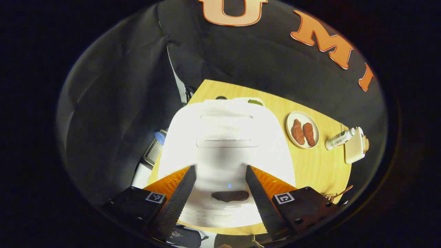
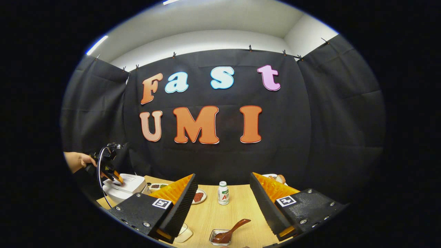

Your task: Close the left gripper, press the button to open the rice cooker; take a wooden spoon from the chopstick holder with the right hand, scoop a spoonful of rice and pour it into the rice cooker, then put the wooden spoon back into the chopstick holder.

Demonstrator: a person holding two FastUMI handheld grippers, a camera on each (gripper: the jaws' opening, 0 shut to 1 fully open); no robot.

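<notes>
Rice cooker lid down, both sets of fingers spread

Rice cooker sits on the worktop straight ahead of and below the left gripper, its white body showing between the two fingers. Those fingers stand spread wide, apart from the lid, so the first step of pressing them together has not begun by my reading. The lid looks down and the dark button panel lies nearest the fingertips, facing back toward them; the cooker's long axis runs away from the fingers toward the booth wall.

In the right gripper view, the right gripper also has its fingers spread and holds nothing. A wooden spoon lies just below and between those fingers, its bowl in a small dish, handle slanting up to the right. A plate with two brown pieces lies right of the left fingers. Everything in the task seems left to do.
</notes>
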